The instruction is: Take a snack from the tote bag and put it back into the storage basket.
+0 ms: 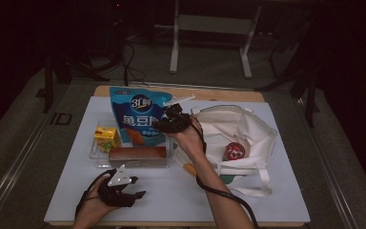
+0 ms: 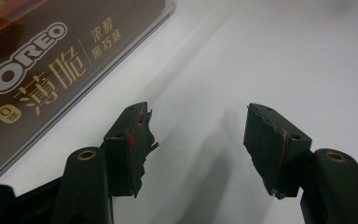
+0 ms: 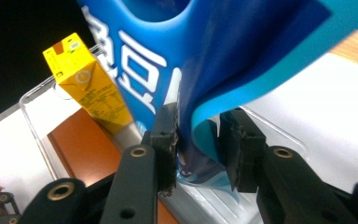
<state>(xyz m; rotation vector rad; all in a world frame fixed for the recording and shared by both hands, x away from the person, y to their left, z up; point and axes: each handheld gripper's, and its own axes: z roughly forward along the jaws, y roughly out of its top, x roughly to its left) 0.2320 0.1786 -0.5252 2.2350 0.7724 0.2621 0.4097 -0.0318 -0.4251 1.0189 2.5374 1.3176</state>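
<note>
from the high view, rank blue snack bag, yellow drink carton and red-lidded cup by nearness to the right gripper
1. blue snack bag: right at the right gripper, its edge between the jaws.
2. yellow drink carton: farther left, in the clear tray.
3. red-lidded cup: about as far on the right, inside the white tote bag; too close to call against the carton.

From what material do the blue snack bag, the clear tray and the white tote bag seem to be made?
Blue snack bag: probably thin plastic film with a glossy finish; it bends in soft folds and shows sheen.
Clear tray: likely rigid transparent plastic; the table shows through its walls.
White tote bag: seems woven cloth such as canvas, matte; it lies slumped in soft creases with flat fabric handles.
</note>
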